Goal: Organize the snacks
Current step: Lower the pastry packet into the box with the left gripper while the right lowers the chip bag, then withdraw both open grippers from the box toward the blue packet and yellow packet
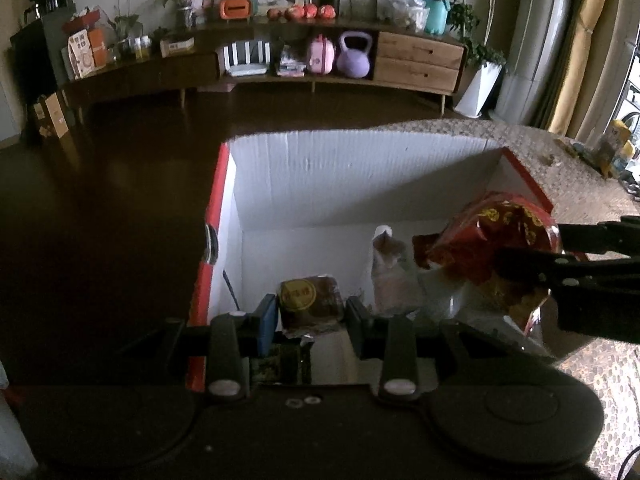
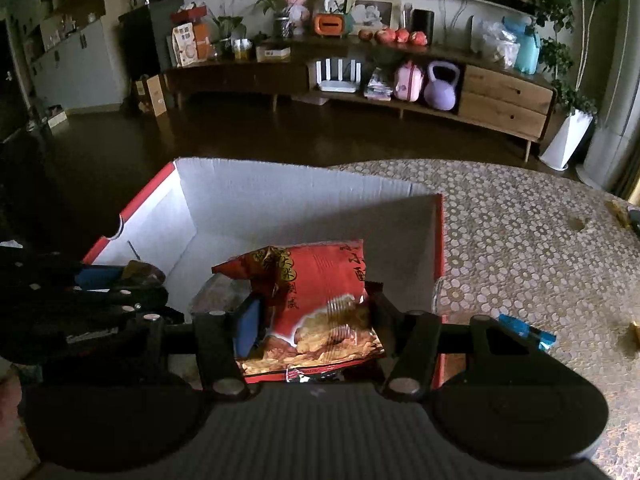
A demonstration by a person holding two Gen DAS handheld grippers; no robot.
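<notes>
Red snack bag (image 2: 316, 308) clamped in right gripper (image 2: 312, 320), pads pressing both sides, bag crumpled, hanging over the open box (image 2: 280, 192). Left wrist view shows the same bag at 3 o'clock, over the box's right part.

Left gripper (image 1: 310, 316) clamped on a small brown packet with round yellow label (image 1: 310, 298), blue pad on the left side, dark pad on the right. Packet sits low, inside the box mouth near its left wall.

Box: white corrugated inside, red outside, top open. On its floor a pale packet (image 1: 390, 276) stands near the middle, just right of the left gripper; contents under it too dark to tell.

Box stands on the desk, covered with a floral-pattern cloth (image 2: 520, 240). Blue wrapper (image 2: 528, 334) on the cloth at 3 o'clock in right wrist view, just beside the box.

Beyond, at 12 o'clock: dark floor, then a long low wooden cabinet (image 2: 504, 100) with a purple kettlebell (image 2: 440, 88), pink case (image 2: 408, 80) and red fruit (image 2: 394, 36) on top.
</notes>
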